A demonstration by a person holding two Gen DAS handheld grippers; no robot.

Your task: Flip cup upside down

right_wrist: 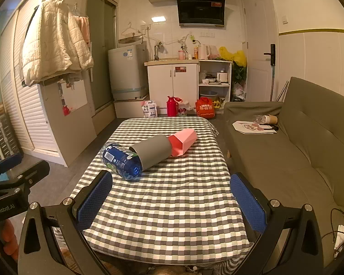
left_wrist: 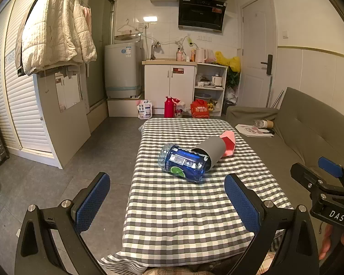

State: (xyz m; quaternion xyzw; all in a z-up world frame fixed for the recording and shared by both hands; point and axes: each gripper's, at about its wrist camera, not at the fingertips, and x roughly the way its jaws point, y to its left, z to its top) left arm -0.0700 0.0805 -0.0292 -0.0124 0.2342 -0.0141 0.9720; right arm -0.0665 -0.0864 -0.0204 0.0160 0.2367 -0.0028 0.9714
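Note:
A pink faceted cup [left_wrist: 228, 144] [right_wrist: 183, 144] lies on its side on the checked table [left_wrist: 183, 206] [right_wrist: 172, 206], touching a grey cylinder [left_wrist: 212, 150] [right_wrist: 152, 152]. A blue plastic bottle [left_wrist: 183, 163] [right_wrist: 121, 159] lies with one end inside the cylinder. My left gripper [left_wrist: 167, 204] is open and empty, near the table's front edge, well short of the objects. My right gripper [right_wrist: 172, 201] is open and empty, also near the front edge; it shows at the right of the left wrist view [left_wrist: 328, 176].
A grey-green sofa [right_wrist: 298, 149] runs along the table's right side, with a board and a bottle on it. A white cabinet [left_wrist: 57, 114] stands left. Kitchen cupboards, a washing machine [left_wrist: 122, 71] and floor clutter lie beyond the table.

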